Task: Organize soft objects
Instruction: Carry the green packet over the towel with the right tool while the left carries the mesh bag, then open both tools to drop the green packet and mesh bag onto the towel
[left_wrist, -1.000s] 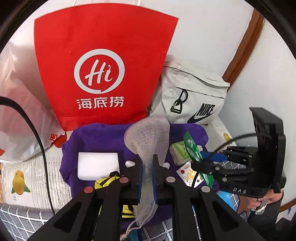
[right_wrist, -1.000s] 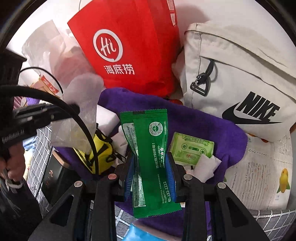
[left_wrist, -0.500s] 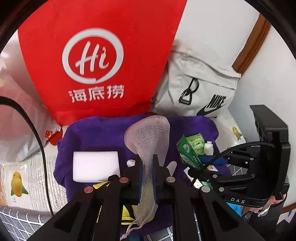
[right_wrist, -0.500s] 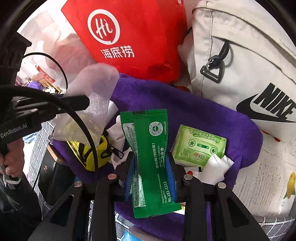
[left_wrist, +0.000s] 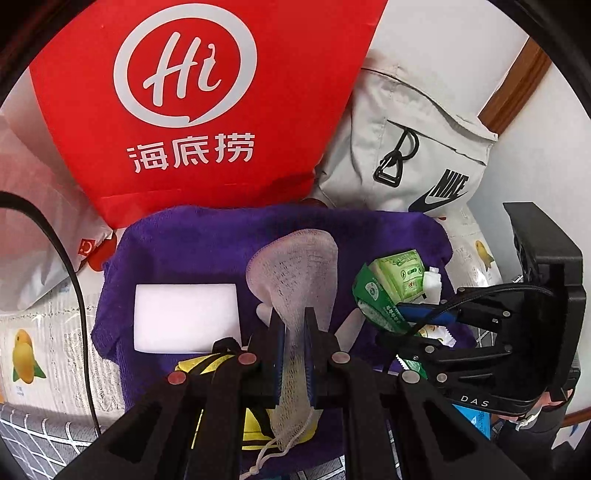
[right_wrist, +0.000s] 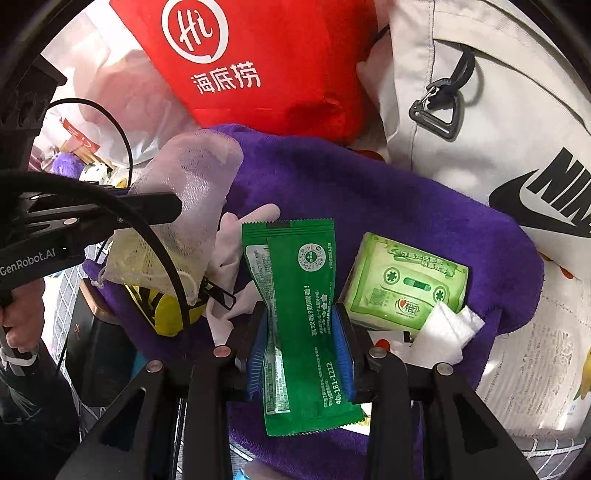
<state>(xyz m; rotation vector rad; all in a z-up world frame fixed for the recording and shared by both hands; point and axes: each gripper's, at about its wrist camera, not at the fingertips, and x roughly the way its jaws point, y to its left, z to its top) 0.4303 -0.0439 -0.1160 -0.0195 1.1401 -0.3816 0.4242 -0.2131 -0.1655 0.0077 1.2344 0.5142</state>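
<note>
My left gripper (left_wrist: 294, 325) is shut on a white mesh drawstring pouch (left_wrist: 295, 273) and holds it above the purple towel (left_wrist: 207, 236). The pouch also shows in the right wrist view (right_wrist: 192, 199). My right gripper (right_wrist: 301, 325) is shut on a green wet-wipe packet (right_wrist: 301, 314), held over the towel (right_wrist: 369, 199). The right gripper also shows in the left wrist view (left_wrist: 410, 314). On the towel lie a white sponge block (left_wrist: 184, 317), a light green tissue pack (right_wrist: 404, 284), a yellow pouch (right_wrist: 166, 310) and a white glove (right_wrist: 232, 243).
A red paper bag (left_wrist: 207, 92) and a grey Nike bag (left_wrist: 413, 147) stand behind the towel. A clear plastic bag (left_wrist: 33, 221) lies at the left. A fruit-print cloth (left_wrist: 44, 354) covers the surface. Crumpled white tissue (right_wrist: 443, 336) lies by the tissue pack.
Both grippers have moved forward towards the towel and the bags, each keeping its hold. The red bag and Nike bag loom larger now.
</note>
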